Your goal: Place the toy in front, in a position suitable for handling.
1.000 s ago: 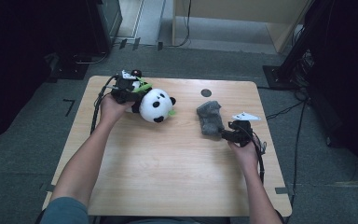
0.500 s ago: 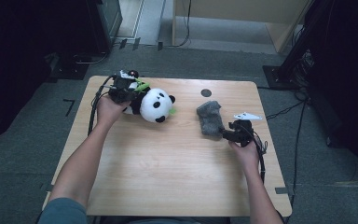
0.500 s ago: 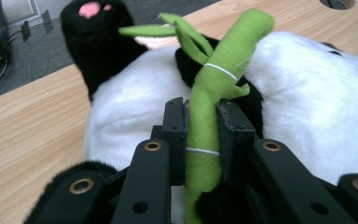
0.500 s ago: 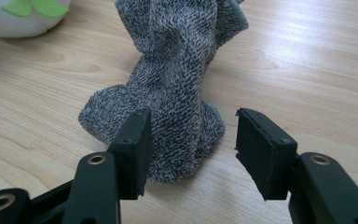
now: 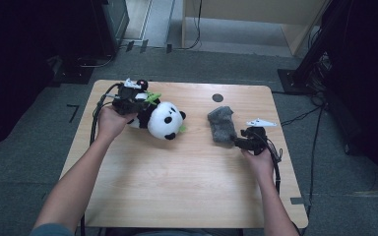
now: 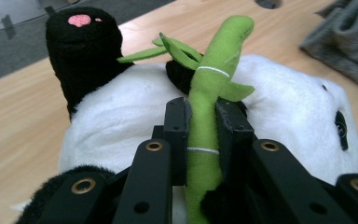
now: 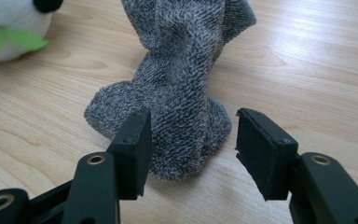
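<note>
A black-and-white panda plush [image 5: 166, 120] lies on the wooden table [image 5: 177, 187] at the left, its head toward the middle. My left gripper [image 5: 139, 101] is shut on the green bamboo stalk [image 6: 209, 93] sewn to the panda's front [image 6: 284, 102]; both pads squeeze the stalk [image 5: 152, 97]. At the right a crumpled grey towel cloth [image 5: 221, 125] rests on the table. My right gripper [image 5: 237, 142] stands open at the cloth's near end. In the right gripper view the cloth [image 7: 182, 84] reaches between the jaws of my right gripper [image 7: 191, 135], untouched by the pads.
A dark round hole [image 5: 218, 97] sits in the table's far edge, behind the cloth. Cables trail from both grippers over the table's sides. Black equipment and stands ring the table on the grey floor. Bare wood lies between my forearms.
My left hand has shifted a little and lifted, with the bamboo stalk in its jaws, and the panda has tilted slightly with it. The right gripper and the cloth have stayed put.
</note>
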